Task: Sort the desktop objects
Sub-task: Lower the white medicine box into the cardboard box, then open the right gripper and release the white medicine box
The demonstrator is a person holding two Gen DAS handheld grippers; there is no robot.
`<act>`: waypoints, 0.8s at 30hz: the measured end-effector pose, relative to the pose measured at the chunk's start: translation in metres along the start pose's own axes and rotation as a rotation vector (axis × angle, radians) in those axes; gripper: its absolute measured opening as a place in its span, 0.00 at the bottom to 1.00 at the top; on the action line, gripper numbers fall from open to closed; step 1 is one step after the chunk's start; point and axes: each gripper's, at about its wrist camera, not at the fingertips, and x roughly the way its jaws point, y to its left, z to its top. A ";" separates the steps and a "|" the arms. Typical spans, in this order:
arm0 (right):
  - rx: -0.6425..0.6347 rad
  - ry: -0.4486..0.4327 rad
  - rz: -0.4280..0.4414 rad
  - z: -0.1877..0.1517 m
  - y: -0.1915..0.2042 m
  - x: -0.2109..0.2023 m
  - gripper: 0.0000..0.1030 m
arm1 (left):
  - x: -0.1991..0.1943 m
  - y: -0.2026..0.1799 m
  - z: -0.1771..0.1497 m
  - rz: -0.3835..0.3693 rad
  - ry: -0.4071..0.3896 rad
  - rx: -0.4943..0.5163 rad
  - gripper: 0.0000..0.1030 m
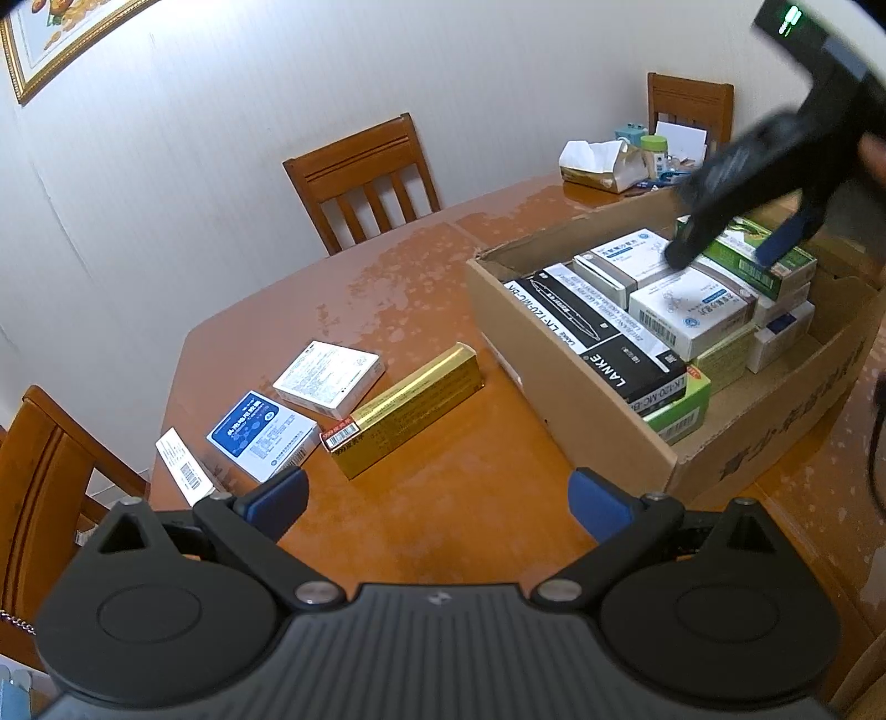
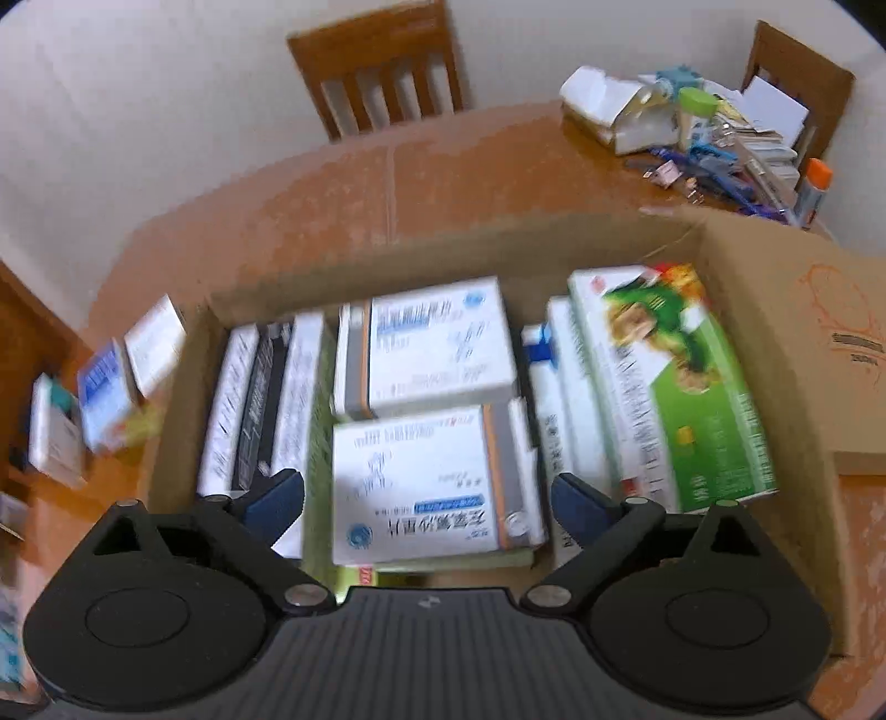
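Left wrist view is pretty sharp, lit by soft, even indoor light with nothing harsh. The wooden table throws back a pale patchy glare across its far half, toward the chair, while the near part stays a warmer, duller orange. Shadows are faint, just thin dark edges under the small boxes near the table's left corner. The right gripper over the cardboard box is smeared by motion. Typical fisheye too: the wall and picture frame bend hard, and the corners go black.

Right wrist view is blurry all over, print on the packs unreadable, colours washed out and a bit dimmer.
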 end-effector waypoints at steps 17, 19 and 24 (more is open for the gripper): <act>-0.295 0.103 -0.278 -0.017 0.013 0.016 1.00 | 0.000 -0.002 0.001 0.008 0.002 0.006 0.97; -0.307 0.099 -0.282 -0.017 0.016 0.018 1.00 | 0.000 -0.002 0.002 0.010 0.001 0.008 0.97; -0.311 0.092 -0.266 -0.012 0.017 0.013 1.00 | 0.000 -0.003 0.002 0.009 0.001 0.010 0.97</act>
